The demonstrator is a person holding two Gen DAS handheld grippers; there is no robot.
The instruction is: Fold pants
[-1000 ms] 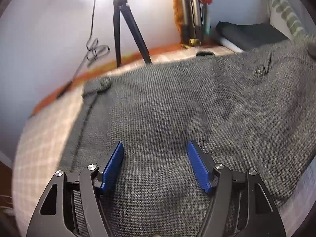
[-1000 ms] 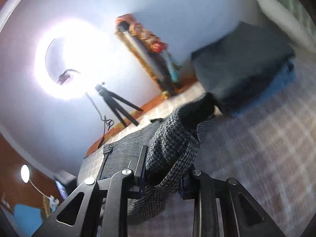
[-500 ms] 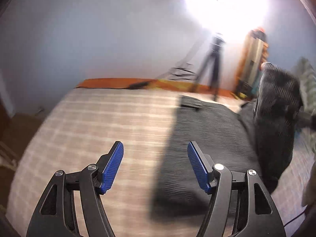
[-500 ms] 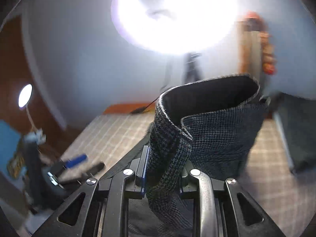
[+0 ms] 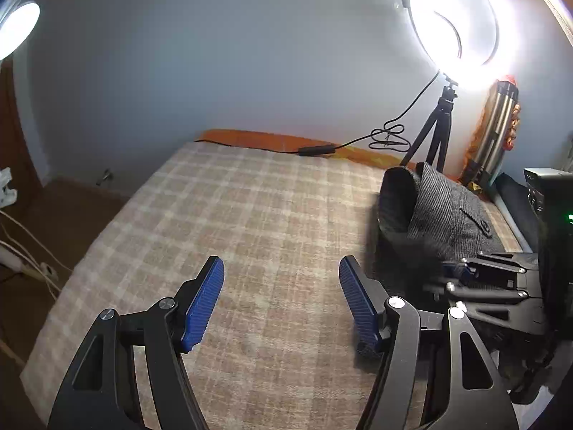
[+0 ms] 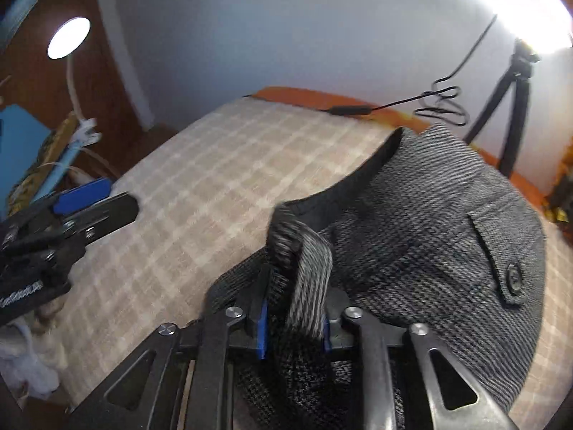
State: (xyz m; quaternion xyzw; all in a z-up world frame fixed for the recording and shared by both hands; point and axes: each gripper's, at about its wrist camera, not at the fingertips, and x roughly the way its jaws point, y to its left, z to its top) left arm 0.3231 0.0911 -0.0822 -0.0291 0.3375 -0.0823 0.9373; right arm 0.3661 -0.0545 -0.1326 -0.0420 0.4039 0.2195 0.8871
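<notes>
The grey houndstooth pants (image 6: 447,236) lie bunched on the plaid bed, waistband curled up, a buttoned back pocket (image 6: 508,279) facing up. My right gripper (image 6: 293,326) is shut on a fold of the pants' fabric. In the left wrist view the pants (image 5: 440,211) sit at the right, with the right gripper (image 5: 465,272) on them. My left gripper (image 5: 281,304) is open and empty above bare bedcover, left of the pants. It also shows at the left in the right wrist view (image 6: 82,200).
The plaid bedcover (image 5: 250,215) spans the bed. A ring light on a tripod (image 5: 440,125) with a trailing cable (image 5: 386,136) stands at the far edge by the wall. A lamp (image 6: 68,39) and clutter sit off the bed's left side.
My left gripper has swung left off the pants to bare bedcover. My right gripper has carried its held fabric leftward and down over the pants.
</notes>
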